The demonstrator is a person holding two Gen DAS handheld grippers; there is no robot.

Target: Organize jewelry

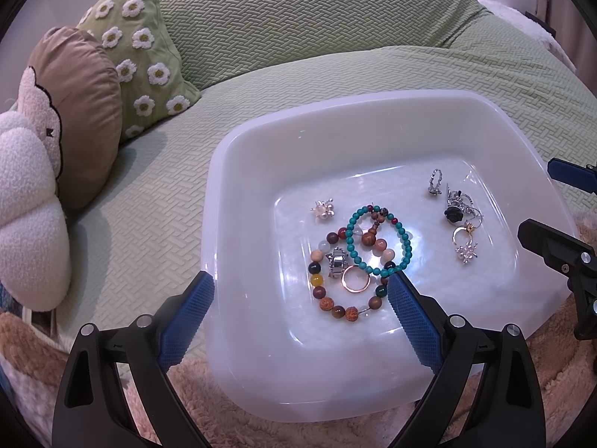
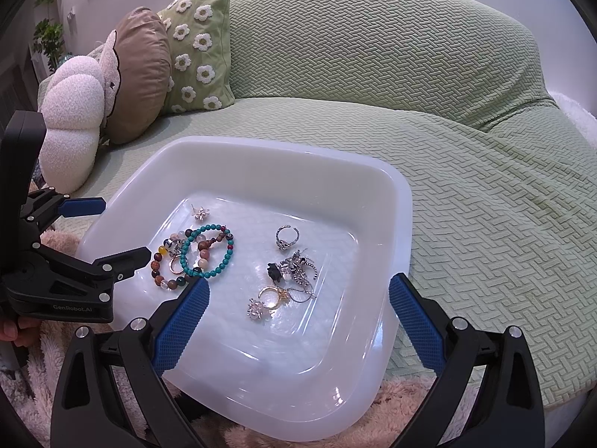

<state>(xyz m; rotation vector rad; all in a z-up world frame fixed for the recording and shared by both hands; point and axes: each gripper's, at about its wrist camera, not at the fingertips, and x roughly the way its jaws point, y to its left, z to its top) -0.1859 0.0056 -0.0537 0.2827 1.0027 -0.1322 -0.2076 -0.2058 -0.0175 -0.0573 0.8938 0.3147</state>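
Observation:
A white plastic tray (image 1: 373, 119) rests on a green bed cover and holds the jewelry. A turquoise bead bracelet (image 1: 405, 240) overlaps a mixed brown bead bracelet (image 1: 321, 293), with a rose-gold ring (image 1: 356, 280) and a silver ring (image 1: 337, 261) inside them. A pearl flower earring (image 1: 324, 211) lies apart at the left. Silver rings and earrings (image 1: 460, 212) cluster at the right. My left gripper (image 1: 300, 283) is open above the tray's near left. My right gripper (image 2: 298, 287) is open over the gold crescent ring (image 2: 274, 295) and silver cluster (image 2: 298, 267). The tray (image 2: 261, 160) and the turquoise bracelet (image 2: 207, 250) also show in the right wrist view.
Pillows stand at the back left: a daisy-patterned green one (image 1: 143, 48), a brown one (image 1: 80, 108) and a white fluffy one (image 1: 28, 205). A large green cushion (image 2: 373, 44) lies behind the tray. A pink fluffy blanket (image 1: 209, 407) lies under the tray's near edge.

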